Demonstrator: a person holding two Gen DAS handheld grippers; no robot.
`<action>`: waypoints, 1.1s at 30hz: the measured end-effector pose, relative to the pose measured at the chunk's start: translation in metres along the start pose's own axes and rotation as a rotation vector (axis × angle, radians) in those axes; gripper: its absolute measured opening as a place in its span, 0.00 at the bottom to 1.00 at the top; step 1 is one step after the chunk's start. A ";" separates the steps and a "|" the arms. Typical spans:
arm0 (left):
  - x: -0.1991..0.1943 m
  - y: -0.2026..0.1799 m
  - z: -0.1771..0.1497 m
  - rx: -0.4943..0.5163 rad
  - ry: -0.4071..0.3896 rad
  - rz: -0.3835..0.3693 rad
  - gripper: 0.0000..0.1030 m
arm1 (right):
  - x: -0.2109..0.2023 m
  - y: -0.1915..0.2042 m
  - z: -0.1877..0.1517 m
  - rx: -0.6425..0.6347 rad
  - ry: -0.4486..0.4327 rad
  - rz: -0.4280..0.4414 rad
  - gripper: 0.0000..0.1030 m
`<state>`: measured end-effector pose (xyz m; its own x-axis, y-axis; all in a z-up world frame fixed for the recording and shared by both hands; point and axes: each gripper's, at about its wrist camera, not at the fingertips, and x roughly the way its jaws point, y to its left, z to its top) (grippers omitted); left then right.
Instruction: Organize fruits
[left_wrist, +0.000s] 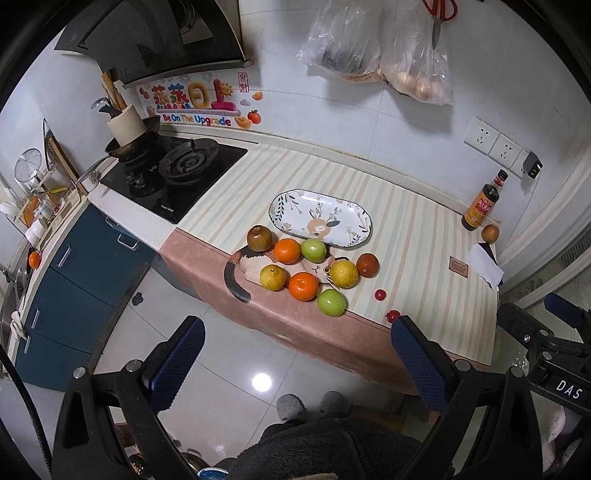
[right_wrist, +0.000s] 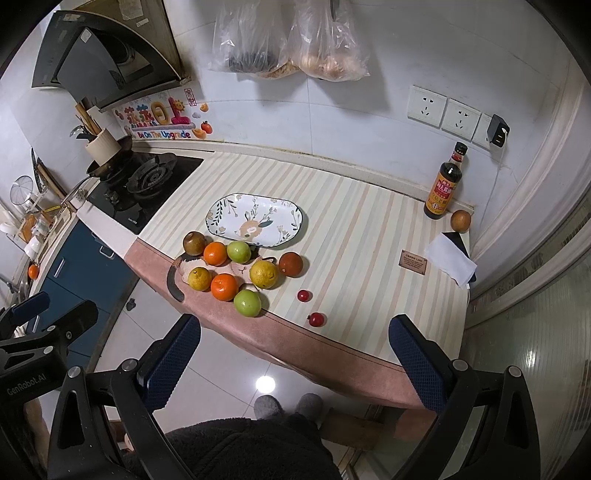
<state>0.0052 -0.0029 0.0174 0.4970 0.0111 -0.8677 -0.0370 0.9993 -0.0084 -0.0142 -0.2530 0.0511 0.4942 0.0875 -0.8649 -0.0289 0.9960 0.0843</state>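
Note:
Several fruits lie in a cluster on a cat-shaped mat near the counter's front edge: oranges, green apples, yellow citrus and brown fruit. An empty oval patterned plate sits just behind them. Two small red fruits lie to the right. My left gripper and right gripper are open and empty, held above the floor in front of the counter.
A gas stove with a pan is at the left. A dark sauce bottle, another brown fruit and a folded tissue stand at the right end. Plastic bags hang on the wall.

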 end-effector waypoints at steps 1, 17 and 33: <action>-0.001 0.000 0.000 0.001 -0.002 0.000 1.00 | 0.000 0.000 0.000 -0.001 0.000 0.000 1.00; -0.009 -0.005 -0.010 0.003 -0.017 -0.007 1.00 | -0.006 -0.001 0.002 0.000 -0.007 0.002 1.00; 0.031 0.008 0.001 -0.052 -0.124 0.253 1.00 | 0.064 -0.019 0.006 0.073 0.055 0.137 1.00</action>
<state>0.0214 0.0053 -0.0094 0.5685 0.2674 -0.7780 -0.2158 0.9611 0.1726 0.0230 -0.2666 -0.0026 0.4413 0.2257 -0.8685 -0.0285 0.9709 0.2379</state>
